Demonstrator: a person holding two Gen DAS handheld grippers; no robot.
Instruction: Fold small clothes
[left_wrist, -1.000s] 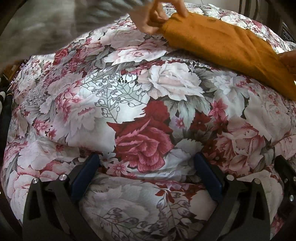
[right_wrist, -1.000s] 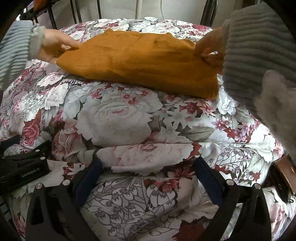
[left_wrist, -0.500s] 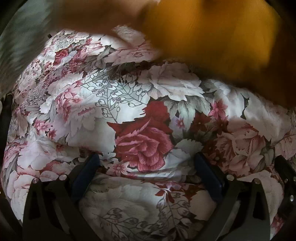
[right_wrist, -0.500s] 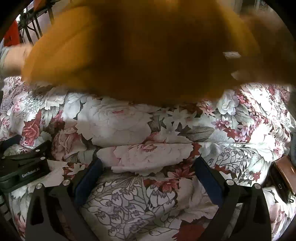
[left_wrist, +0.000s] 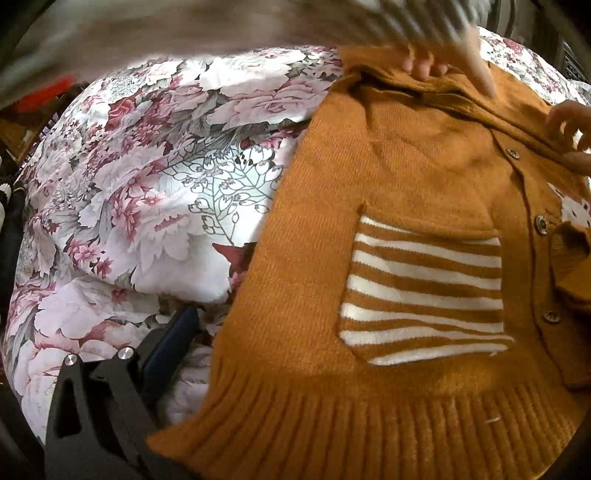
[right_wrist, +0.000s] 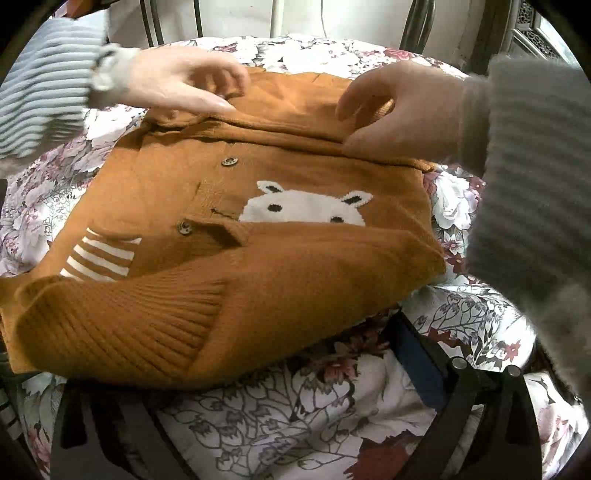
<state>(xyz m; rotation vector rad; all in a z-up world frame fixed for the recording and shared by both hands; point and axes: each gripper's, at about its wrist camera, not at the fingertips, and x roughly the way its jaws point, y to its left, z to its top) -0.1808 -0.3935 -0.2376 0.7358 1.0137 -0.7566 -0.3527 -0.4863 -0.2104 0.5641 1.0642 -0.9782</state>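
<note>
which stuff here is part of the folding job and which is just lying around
Part of the job:
- orange cardigan, spread front-up
- left hand and right hand, at its collar

Just there:
- floral bedspread underneath
- left gripper and right gripper, set down, cardigan hem draped over them

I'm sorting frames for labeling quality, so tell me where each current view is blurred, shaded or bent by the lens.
Left wrist view: the grey sleeve across the top is motion-smeared, while the orange cardigan stays sharp, dimmer along its ribbed hem; edges bow from the fisheye. Right wrist view: the left hand is slightly smeared, the right hand softer, the rabbit motif crisp, and the corners go black.
</note>
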